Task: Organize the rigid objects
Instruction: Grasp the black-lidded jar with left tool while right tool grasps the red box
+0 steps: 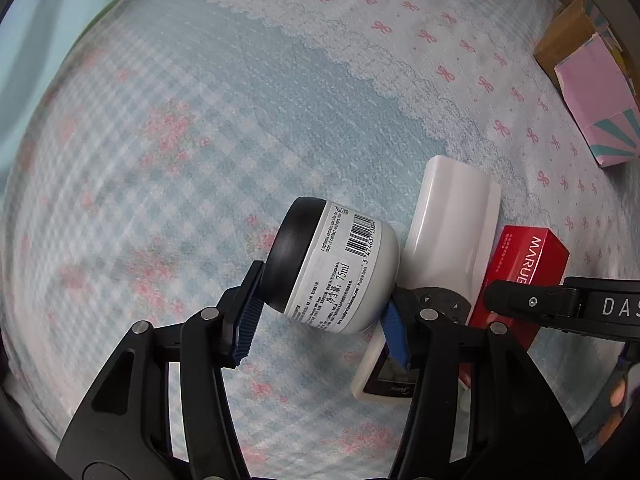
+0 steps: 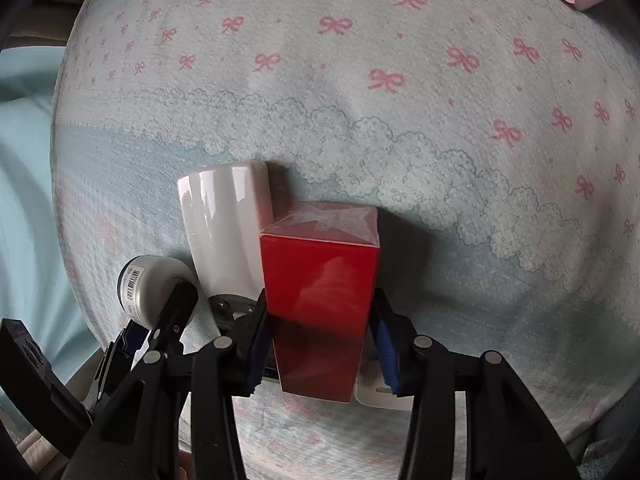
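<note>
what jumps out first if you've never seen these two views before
The bright red box dominates the right wrist view, sitting between the right gripper fingers on the bow-patterned bedsheet. In the left wrist view, the white jar with a black lid stands out, tilted and clamped in the left gripper. A glossy white remote control lies between jar and box.

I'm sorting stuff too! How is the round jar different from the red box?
The jar is round, white with a black lid; the red box is square-edged and all red. The jar lies tilted in the left hand-held gripper; the box sits between the right hand-held gripper's fingers. Both lie beside the white remote.
</note>
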Available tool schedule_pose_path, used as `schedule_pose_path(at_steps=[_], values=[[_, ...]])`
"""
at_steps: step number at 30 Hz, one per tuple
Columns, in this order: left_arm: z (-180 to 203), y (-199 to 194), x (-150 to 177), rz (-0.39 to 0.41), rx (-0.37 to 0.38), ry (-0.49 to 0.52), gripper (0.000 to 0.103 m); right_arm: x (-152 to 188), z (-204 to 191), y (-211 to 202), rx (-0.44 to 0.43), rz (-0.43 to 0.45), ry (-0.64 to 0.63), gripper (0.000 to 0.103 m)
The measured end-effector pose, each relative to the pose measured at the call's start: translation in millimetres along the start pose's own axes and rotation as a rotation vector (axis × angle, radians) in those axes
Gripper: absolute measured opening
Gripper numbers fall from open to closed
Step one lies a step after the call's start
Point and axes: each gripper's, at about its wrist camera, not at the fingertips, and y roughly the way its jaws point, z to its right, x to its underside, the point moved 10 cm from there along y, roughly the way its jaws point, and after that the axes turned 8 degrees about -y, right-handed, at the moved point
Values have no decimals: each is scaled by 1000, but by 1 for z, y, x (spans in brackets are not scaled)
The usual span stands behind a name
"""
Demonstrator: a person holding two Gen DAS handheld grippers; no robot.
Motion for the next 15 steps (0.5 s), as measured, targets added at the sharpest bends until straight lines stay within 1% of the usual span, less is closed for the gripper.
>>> schedule_pose_path(at_steps=[5, 11, 15], values=[[-2, -13, 0, 11, 12, -43, 49, 1, 11, -10, -31, 2, -12, 41], [0, -45, 7, 30, 32, -111, 49, 3, 19, -32, -67, 11, -44, 40], [-1, -67, 8, 62, 31, -139, 49, 2, 25, -53, -76, 33, -84, 40]])
